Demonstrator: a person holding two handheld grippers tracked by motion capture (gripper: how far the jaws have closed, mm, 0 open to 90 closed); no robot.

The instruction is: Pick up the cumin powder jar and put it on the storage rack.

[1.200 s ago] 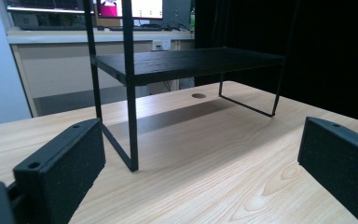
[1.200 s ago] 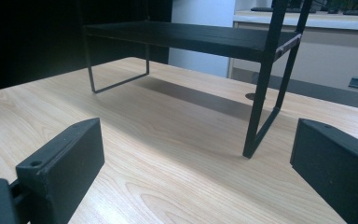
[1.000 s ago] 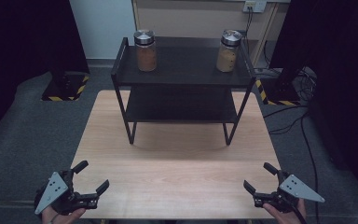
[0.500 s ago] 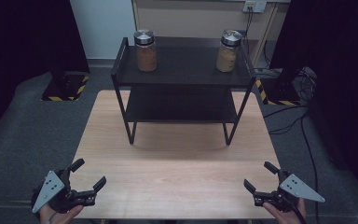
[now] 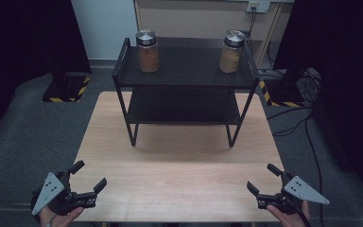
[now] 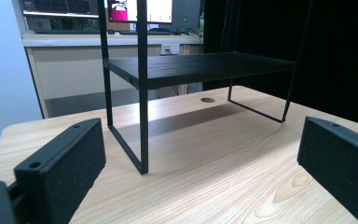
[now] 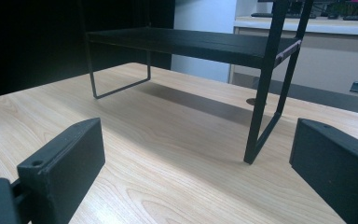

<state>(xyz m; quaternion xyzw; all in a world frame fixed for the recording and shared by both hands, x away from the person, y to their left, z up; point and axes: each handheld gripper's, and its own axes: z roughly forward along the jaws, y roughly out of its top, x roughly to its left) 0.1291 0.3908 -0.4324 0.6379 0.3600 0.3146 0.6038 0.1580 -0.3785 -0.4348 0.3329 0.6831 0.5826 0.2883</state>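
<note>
A black two-tier metal rack (image 5: 184,75) stands at the far half of the wooden table (image 5: 179,165). Two glass jars with metal lids sit on its top shelf: one with darker brown contents (image 5: 147,51) at the left, one with lighter tan contents (image 5: 231,51) at the right. My left gripper (image 5: 89,176) hovers open at the table's near left corner, nothing between its jaws. My right gripper (image 5: 263,178) hovers open at the near right corner, also empty. In the left gripper view the rack's lower shelf (image 6: 196,67) lies ahead; the right gripper view shows the same shelf (image 7: 191,43).
A cable hole (image 6: 208,100) is cut in the tabletop under the rack. Dark curtains flank the table. Yellow-black striped stand bases (image 5: 66,90) and loose cables (image 5: 293,127) lie on the grey floor beyond the table's sides. A desk with monitors (image 6: 135,9) stands behind.
My left gripper has drifted slightly back toward the near left corner of the table. The right gripper has stayed where it was. Both stay open.
</note>
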